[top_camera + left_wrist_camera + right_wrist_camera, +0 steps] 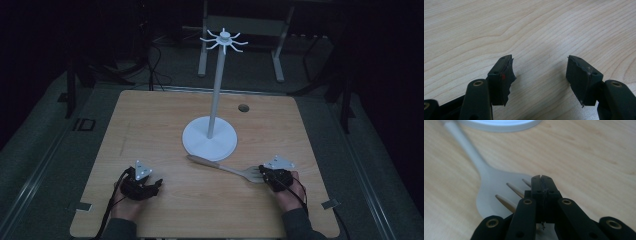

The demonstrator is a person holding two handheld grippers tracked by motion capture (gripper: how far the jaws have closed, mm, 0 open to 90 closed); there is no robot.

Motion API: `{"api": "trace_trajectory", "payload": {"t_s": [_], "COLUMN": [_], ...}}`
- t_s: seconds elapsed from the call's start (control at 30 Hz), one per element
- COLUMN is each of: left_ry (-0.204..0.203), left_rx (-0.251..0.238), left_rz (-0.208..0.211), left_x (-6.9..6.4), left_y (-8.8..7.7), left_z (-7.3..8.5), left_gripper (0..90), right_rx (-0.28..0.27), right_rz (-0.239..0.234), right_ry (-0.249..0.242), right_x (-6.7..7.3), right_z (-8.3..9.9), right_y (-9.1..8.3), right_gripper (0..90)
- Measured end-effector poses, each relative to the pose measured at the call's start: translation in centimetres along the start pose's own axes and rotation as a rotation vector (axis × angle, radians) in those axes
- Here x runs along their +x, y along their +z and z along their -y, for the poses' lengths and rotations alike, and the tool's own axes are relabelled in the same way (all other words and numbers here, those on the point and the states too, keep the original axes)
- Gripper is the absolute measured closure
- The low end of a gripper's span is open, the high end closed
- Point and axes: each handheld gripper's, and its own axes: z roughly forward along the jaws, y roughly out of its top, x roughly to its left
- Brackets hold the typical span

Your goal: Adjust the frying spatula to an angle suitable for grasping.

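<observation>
A pale slotted spatula (227, 168) lies flat on the light wood-grain table (150, 125), its handle end just beside the round base of a white hook stand (210, 139) that rises mid-table to a crown of curved hooks. The spatula's slotted head (499, 195) points toward the near right edge, where the right gripper (265, 175) rests over it; its jaws are pressed together with no gap, and whether they pinch the head's edge or merely sit above it is unclear. The left gripper (150, 186), well apart near the front left, hangs over bare wood with its jaws spread wide and nothing between them. A small dark round grommet (243, 108) sits toward the far edge. Around the table lies grey floor (65, 145); beyond it stand pale metal frame legs (202, 50) in a dim, near-black room.
</observation>
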Motion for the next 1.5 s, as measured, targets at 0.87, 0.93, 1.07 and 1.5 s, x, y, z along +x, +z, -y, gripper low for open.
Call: {"api": "trace_trajectory", "payload": {"t_s": [0.87, 0.93, 1.07, 1.5], "left_ry": [0.001, 0.002, 0.000, 0.000], "left_rx": [0.003, 0.003, 0.004, -0.002], "left_rz": [0.005, 0.005, 0.005, 0.007], "left_x": [0.0, 0.0, 0.0, -0.1], "left_y": [0.0, 0.0, 0.0, 0.0], "left_z": [0.0, 0.0, 0.0, 0.0], "left_gripper": [38.6, 38.6, 38.6, 38.6], "right_rx": [0.026, 0.036, 0.092, 0.223], "right_rz": [-0.188, -0.198, -0.240, -0.254], "right_ry": [-0.145, -0.144, -0.161, -0.175], "right_x": [4.1, 4.3, 5.0, 5.9], "right_z": [-5.7, -6.1, -8.0, -9.4], "right_y": [1.8, 2.3, 4.5, 7.8], "right_gripper": [75.4, 75.1, 70.2, 76.1]}}
